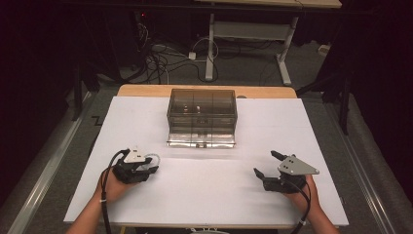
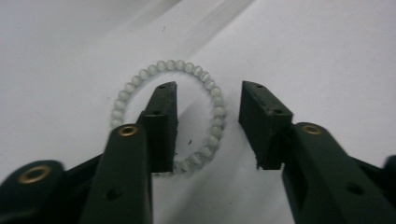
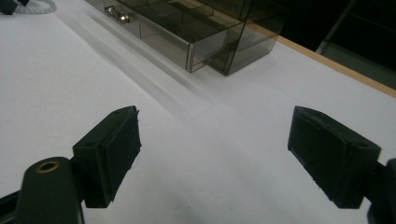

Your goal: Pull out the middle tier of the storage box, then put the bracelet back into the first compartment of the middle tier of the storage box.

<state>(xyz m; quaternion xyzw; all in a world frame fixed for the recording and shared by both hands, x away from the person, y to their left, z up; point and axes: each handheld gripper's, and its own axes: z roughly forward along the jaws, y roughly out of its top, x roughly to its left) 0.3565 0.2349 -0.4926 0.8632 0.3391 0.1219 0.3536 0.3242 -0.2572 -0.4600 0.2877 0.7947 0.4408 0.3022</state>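
Bracelet (image 2: 169, 114) lies flat on the white table (image 1: 219, 190), front-left, well short of the drawer box (image 1: 202, 117) whose bottom drawer is pulled out. Left gripper (image 2: 208, 126) is over it, jaws partly spread: one jaw tip sits inside the ring, the other outside, bead strand between them, pads not pressing yet. Right gripper (image 3: 233, 154) is spread wide over bare table, holding nothing. Bracelet looks light, floppy, beads smooth and round, so likely to roll or slip out. Best bet: pinch across one side of the strand, squarely between the pads, low to the table.
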